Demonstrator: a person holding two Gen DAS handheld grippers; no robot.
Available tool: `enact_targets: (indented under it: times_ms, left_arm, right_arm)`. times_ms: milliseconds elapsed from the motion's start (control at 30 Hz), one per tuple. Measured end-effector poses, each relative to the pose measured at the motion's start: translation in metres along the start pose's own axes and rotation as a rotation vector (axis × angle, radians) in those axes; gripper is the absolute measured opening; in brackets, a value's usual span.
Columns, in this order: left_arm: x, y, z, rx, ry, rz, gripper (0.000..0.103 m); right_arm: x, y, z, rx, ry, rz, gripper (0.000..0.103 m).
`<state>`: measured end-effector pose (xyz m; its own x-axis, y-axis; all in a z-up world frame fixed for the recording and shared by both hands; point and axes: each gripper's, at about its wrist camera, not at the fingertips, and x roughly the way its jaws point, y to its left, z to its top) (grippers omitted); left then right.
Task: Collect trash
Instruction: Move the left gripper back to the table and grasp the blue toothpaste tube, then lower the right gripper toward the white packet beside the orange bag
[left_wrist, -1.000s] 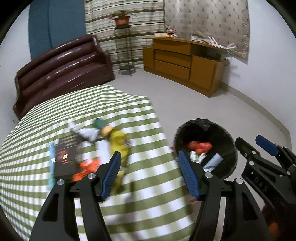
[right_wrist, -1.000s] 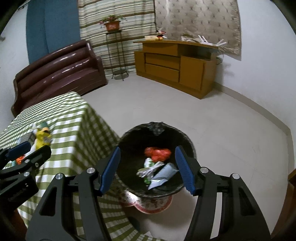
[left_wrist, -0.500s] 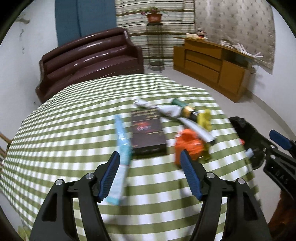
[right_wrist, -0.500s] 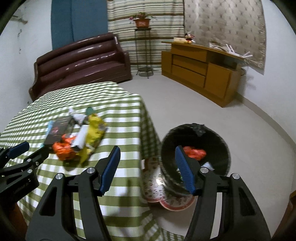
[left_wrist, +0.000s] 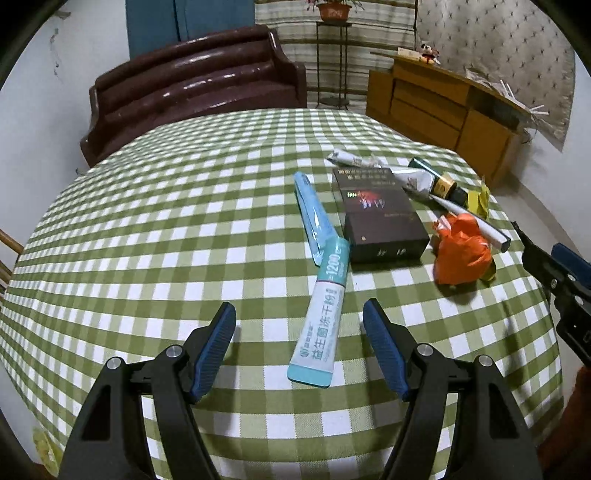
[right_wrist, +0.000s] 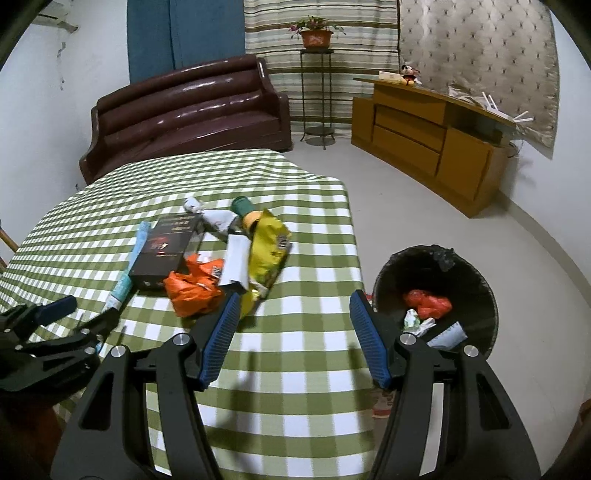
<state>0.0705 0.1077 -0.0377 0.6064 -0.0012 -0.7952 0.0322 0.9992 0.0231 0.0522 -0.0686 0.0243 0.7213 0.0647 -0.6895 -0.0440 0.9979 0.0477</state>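
A second ago both my grippers looked down toward the bin; now they have swung back over the checked tablecloth (left_wrist: 155, 236), so I judge one drop is done and the next pick is starting.

My left gripper (left_wrist: 299, 341) has just been widening its jaws, and they stand spread with the near end of the teal sachet (left_wrist: 325, 314) lying between them — not touched yet. Just beyond lie a pale blue wrapper (left_wrist: 312, 218), the dark carton (left_wrist: 380, 218), the crumpled orange bag (left_wrist: 461, 254) and, farther right, a small bottle (left_wrist: 439, 184).

My right gripper (right_wrist: 291, 338) is also spread and empty, hovering over the table's edge, with the yellow snack bag (right_wrist: 267, 251) just ahead and the black bin (right_wrist: 476, 288) on the floor to the right — already holding some scraps.
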Motion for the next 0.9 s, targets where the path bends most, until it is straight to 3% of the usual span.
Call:
enact_targets:
  times_ms: [67, 200, 433, 733, 900]
  left_arm:
    - [0.003, 0.000, -0.001, 0.007, 0.014, -0.017, 0.069]
    - [0.003, -0.001, -0.005, 0.018, 0.010, -0.036, 0.057]
    - [0.000, -0.001, -0.007, 0.051, -0.012, -0.045, 0.023]
    - [-0.010, 0.015, -0.007, 0.003, -0.008, -0.102, 0.020]
    - [-0.014, 0.026, -0.004, -0.017, -0.023, -0.088, 0.020]
  right_arm:
    - [0.001, 0.003, 0.001, -0.004, 0.000, 0.003, 0.060]
    - [0.002, 0.005, 0.002, -0.004, 0.002, 0.004, 0.060]
    - [0.006, 0.011, 0.004, -0.012, 0.006, 0.004, 0.060]
    - [0.015, 0.020, 0.011, -0.032, 0.013, 0.010, 0.058]
    - [0.024, 0.028, 0.015, -0.048, 0.025, 0.011, 0.045]
